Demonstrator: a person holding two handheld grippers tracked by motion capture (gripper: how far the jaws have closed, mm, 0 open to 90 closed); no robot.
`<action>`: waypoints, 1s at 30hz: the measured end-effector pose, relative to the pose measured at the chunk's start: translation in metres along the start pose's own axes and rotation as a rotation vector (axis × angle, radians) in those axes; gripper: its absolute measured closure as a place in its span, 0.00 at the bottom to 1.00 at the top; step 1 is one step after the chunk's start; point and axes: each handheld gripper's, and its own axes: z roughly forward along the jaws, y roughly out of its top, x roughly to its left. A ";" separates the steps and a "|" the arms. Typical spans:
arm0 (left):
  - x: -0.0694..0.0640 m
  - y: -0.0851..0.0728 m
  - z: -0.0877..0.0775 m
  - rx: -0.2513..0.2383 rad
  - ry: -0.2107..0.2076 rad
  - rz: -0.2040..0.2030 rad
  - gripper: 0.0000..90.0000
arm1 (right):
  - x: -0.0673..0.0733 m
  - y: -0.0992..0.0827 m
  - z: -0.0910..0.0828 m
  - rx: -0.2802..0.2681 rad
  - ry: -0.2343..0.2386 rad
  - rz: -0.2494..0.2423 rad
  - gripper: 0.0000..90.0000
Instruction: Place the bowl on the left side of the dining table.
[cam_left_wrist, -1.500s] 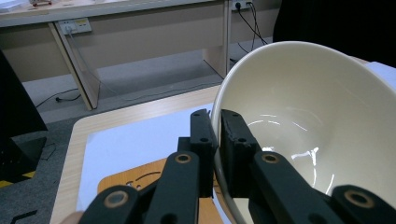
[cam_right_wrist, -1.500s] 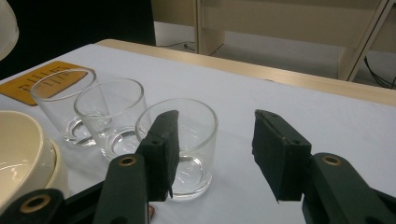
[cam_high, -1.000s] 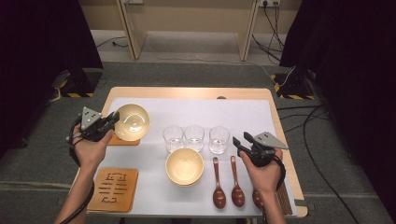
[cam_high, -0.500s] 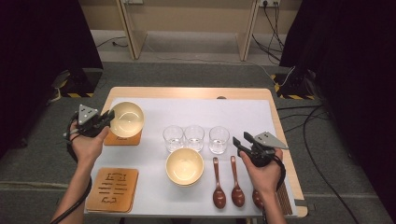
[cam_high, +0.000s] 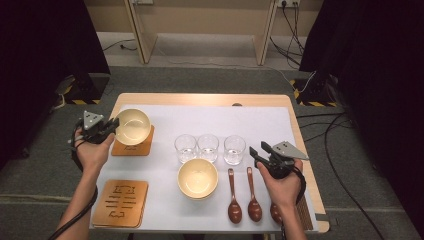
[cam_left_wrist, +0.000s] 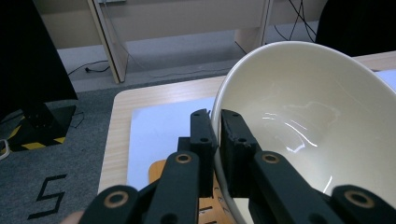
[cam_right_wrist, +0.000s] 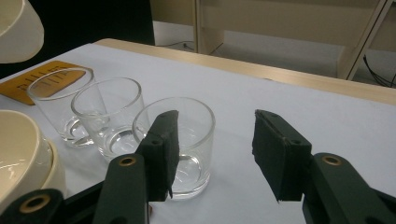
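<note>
Since a second ago the left tool (cam_high: 114, 125) has carried the cream ceramic bowl (cam_high: 132, 126) lower, over the near-side orange wooden coaster (cam_high: 132, 147), jaws pinched on the bowl's rim and the bowl tilted. Right of that coaster, past three clear drinking glasses (cam_high: 208, 147), the right tool (cam_high: 256, 152) hovers, jaws wide with nothing between them.

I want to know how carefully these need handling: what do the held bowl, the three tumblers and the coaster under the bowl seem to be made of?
Bowl in the left gripper: likely glazed ceramic, possibly melamine; cream, glossy, with sharp light streaks inside.
Tumblers: clear glass; the cloth shows through, and the bases look thick.
Coaster: apparently wood or bamboo; matte tan with cut markings.
</note>
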 end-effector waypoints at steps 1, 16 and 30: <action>0.001 -0.001 0.002 0.005 0.003 -0.004 0.93 | 0.000 0.000 0.000 -0.002 -0.001 -0.001 0.57; 0.012 -0.010 0.018 0.055 0.036 -0.022 0.93 | 0.000 0.000 0.000 0.000 -0.001 -0.001 0.57; 0.018 -0.022 0.029 0.105 0.036 -0.038 0.93 | 0.000 -0.001 0.001 0.006 -0.002 -0.004 0.57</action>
